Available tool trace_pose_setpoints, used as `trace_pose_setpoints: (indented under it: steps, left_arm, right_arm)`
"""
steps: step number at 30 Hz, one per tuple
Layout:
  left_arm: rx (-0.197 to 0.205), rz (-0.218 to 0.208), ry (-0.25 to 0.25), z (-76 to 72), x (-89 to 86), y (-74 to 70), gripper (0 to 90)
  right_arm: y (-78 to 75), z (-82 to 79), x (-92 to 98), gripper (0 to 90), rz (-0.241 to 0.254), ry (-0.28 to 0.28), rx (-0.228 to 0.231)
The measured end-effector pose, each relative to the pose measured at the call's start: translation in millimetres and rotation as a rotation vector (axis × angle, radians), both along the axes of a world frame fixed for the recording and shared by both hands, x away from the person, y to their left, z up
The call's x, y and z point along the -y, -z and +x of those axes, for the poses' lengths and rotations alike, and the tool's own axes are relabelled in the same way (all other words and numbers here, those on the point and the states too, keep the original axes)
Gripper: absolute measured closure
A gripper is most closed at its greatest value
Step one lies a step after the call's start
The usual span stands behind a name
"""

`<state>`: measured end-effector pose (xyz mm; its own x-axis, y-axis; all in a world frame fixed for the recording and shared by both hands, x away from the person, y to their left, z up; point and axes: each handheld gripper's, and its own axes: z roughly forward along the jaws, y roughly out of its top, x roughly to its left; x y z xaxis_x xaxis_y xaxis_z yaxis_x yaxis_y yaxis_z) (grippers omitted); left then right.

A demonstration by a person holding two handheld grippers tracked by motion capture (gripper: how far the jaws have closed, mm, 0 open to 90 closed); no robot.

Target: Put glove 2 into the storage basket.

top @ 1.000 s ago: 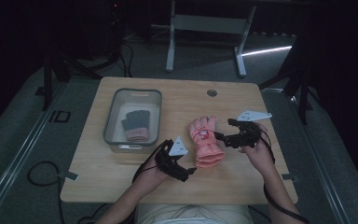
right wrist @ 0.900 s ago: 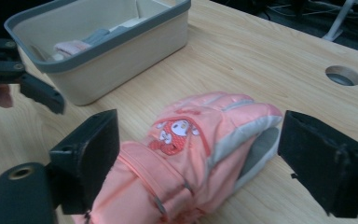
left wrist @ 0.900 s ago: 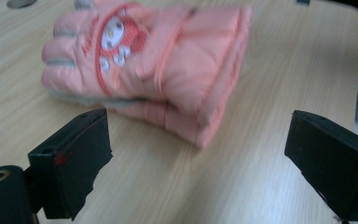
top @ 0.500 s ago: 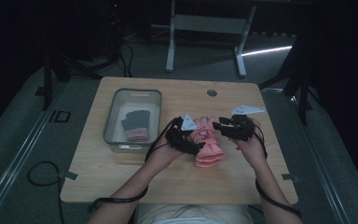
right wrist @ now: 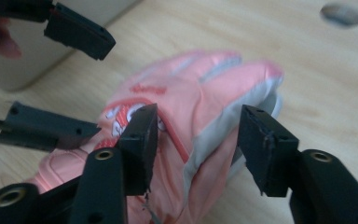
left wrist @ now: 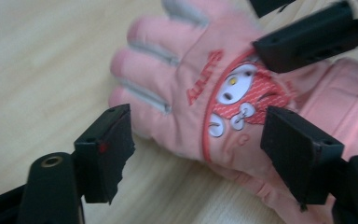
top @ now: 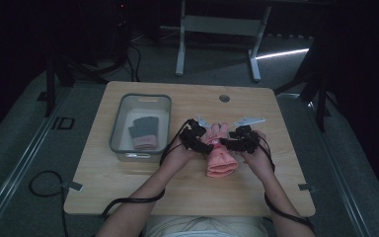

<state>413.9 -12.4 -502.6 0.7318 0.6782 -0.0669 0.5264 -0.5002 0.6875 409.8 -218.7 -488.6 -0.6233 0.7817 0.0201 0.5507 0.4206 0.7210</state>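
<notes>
The pink glove (top: 220, 155) lies flat on the table (top: 128, 197), palm side down with its fingers pointing away from the person, just to the right of the clear bin (top: 121, 129) where a grey glove (top: 143, 132) already rests. The step in hand looks like taking hold of the pink glove from both sides, so a good grip calls for each gripper to come low enough that the lower jaw slides under the fabric edge, biting a full fold rather than only the slippery top layer. The left gripper (left wrist: 196, 154) stands partly open and has just been closing; its jaws straddle the glove's near edge by the cartoon patch, and the pads do not press on it yet. The right gripper (right wrist: 196, 149) has just been opening a little after a pinch; its jaws sit on either side of the raised grey-trimmed edge, seemingly not clamping it.
</notes>
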Motion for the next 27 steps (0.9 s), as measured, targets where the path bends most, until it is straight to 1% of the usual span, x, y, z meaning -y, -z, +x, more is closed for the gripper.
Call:
trace_pose_setpoints:
  steps: [1, 2, 3, 4, 5, 6, 7, 9, 10, 12, 14, 15, 16, 17, 18, 19, 20, 21, 23, 27]
  left_arm:
    - [-0.041, -0.016, -0.007, 3.6, -0.4, 5.5, 23.8]
    - [-0.064, -0.023, -0.012, 6.3, -0.3, 9.8, 23.8]
    - [-0.08, -0.024, -0.006, 7.9, -0.1, 12.8, 23.8]
    - [-0.112, -0.037, -0.007, 10.8, 0.2, 19.0, 24.3]
    - [-0.129, -0.041, -0.007, 12.7, 0.4, 23.7, 25.4]
    - [-0.153, -0.055, -0.005, 14.8, -0.3, 27.9, 26.0]
    - [-0.173, -0.076, -0.01, 16.6, -1.5, 30.8, 27.1]
    - [-0.199, -0.104, -0.011, 18.8, -3.2, 34.7, 29.8]
    - [-0.22, -0.128, -0.019, 20.2, -3.3, 38.0, 30.8]
    - [-0.256, -0.16, -0.012, 23.2, -3.7, 41.6, 34.5]
    - [-0.286, -0.177, -0.002, 26.8, -3.1, 44.0, 37.5]
    - [-0.296, -0.178, -0.001, 27.8, -2.4, 44.4, 39.7]
    - [-0.302, -0.178, 0.009, 28.4, -1.8, 44.2, 42.0]
    - [-0.307, -0.183, 0.017, 28.4, -1.0, 43.8, 48.3]
    - [-0.307, -0.183, 0.017, 28.4, -1.0, 43.8, 51.8]
    - [-0.3, -0.178, 0.023, 27.0, 0.9, 42.0, 59.3]
    - [-0.286, -0.163, 0.03, 25.6, 2.5, 40.7, 64.2]
    - [-0.283, -0.155, 0.033, 24.9, 2.9, 39.2, 67.7]
    - [-0.271, -0.151, 0.033, 23.3, 4.0, 37.4, 71.9]
    - [-0.247, -0.146, 0.02, 18.8, 4.9, 32.6, 74.1]
  right_arm:
    - [7.1, 2.6, 2.0, 43.4, -0.019, 0.001, -0.029]
    - [9.8, 4.0, 3.2, 42.3, -0.027, 0.001, -0.041]
    - [14.8, 6.6, 4.6, 40.7, -0.034, -0.001, -0.061]
    - [18.2, 8.4, 5.5, 38.6, -0.038, -0.001, -0.074]
    - [23.2, 10.9, 6.7, 38.4, -0.039, -0.005, -0.092]
    - [27.0, 13.3, 7.8, 38.5, -0.025, -0.01, -0.11]
    - [29.9, 15.3, 8.5, 39.3, -0.013, -0.009, -0.128]
    - [33.8, 17.6, 8.9, 46.3, 0.019, -0.026, -0.157]
    - [34.8, 18.3, 8.9, 48.4, 0.026, -0.028, -0.164]
    - [36.2, 19.4, 7.8, 52.1, 0.034, -0.033, -0.177]
    - [36.7, 20.7, 8.3, 55.0, 0.044, -0.028, -0.195]
    - [37.1, 21.0, 8.5, 56.1, 0.044, -0.032, -0.193]
    - [37.6, 21.0, 8.4, 57.6, 0.051, -0.028, -0.196]
    - [37.9, 20.5, 7.9, 59.1, 0.053, -0.025, -0.196]
    - [37.9, 20.5, 7.9, 59.1, 0.053, -0.025, -0.196]
    - [38.3, 19.3, 7.2, 61.2, 0.058, -0.019, -0.188]
    - [38.2, 18.8, 6.9, 62.4, 0.064, -0.014, -0.185]
    - [38.2, 17.9, 6.2, 63.0, 0.066, -0.01, -0.179]
    - [36.8, 17.0, 6.3, 64.6, 0.076, -0.009, -0.176]
    - [32.6, 14.1, 4.3, 66.4, 0.067, -0.007, -0.154]
